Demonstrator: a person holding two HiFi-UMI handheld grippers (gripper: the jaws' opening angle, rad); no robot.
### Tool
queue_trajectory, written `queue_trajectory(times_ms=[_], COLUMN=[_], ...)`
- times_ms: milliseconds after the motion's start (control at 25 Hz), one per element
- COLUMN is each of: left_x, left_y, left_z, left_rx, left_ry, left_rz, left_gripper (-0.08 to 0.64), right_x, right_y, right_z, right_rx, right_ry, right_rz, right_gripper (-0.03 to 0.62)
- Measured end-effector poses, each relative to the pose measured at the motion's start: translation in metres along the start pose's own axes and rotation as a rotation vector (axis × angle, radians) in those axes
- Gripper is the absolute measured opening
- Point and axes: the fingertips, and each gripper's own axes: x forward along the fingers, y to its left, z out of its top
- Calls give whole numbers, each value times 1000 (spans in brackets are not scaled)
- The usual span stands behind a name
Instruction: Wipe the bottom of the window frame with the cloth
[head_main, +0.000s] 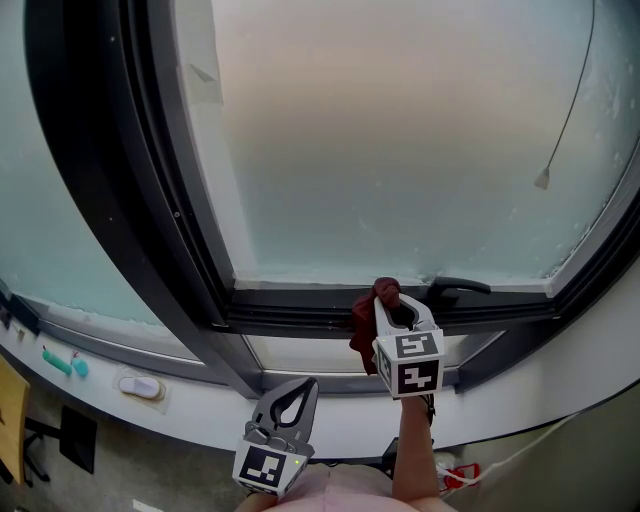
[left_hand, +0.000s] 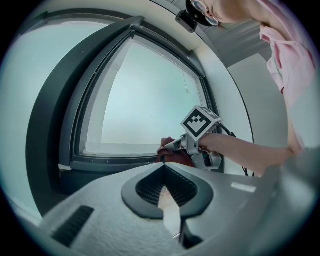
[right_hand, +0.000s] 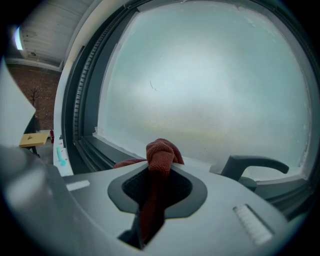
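A dark red cloth (head_main: 366, 318) is bunched in my right gripper (head_main: 385, 300), which is shut on it and holds it against the dark bottom rail of the window frame (head_main: 300, 305). In the right gripper view the cloth (right_hand: 160, 155) sticks up between the jaws in front of the frosted glass. The left gripper view shows the cloth (left_hand: 170, 150) and the right gripper (left_hand: 172, 146) at the rail. My left gripper (head_main: 297, 392) hangs lower, below the sill, shut and holding nothing.
A dark window handle (head_main: 457, 289) sits just right of the cloth on the bottom rail. A thin cord with a small tag (head_main: 543, 179) hangs at the upper right of the glass. A teal item (head_main: 62, 364) and a white oval object (head_main: 140, 386) lie on the white sill at left.
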Motion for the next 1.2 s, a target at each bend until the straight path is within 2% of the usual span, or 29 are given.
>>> queue_trajectory(times_ms=[640,760,880,1040,1200], left_x=[3,5,4,9,9], left_y=[-13,-16,-18,-21,-23], left_z=[-2,2,-8,4,4], left_rx=[-2,-6,-5,-1,0], left_ry=[15,-5,50,-19,-12], left_rz=[1,1,-5,-3,-5], left_gripper=[-1,-1,-2,-2,-1], right_x=[-8,-10,-12,-13,-13], right_y=[-16,-21,-26,-26,-26], right_z=[-6,-8,-10,-10,-11], right_rx=[12,14,17,19,17], right_ry=[6,9,10,4,3], right_rz=[-8,-20,-27,-14,-10], right_gripper=[64,64,64,64,64])
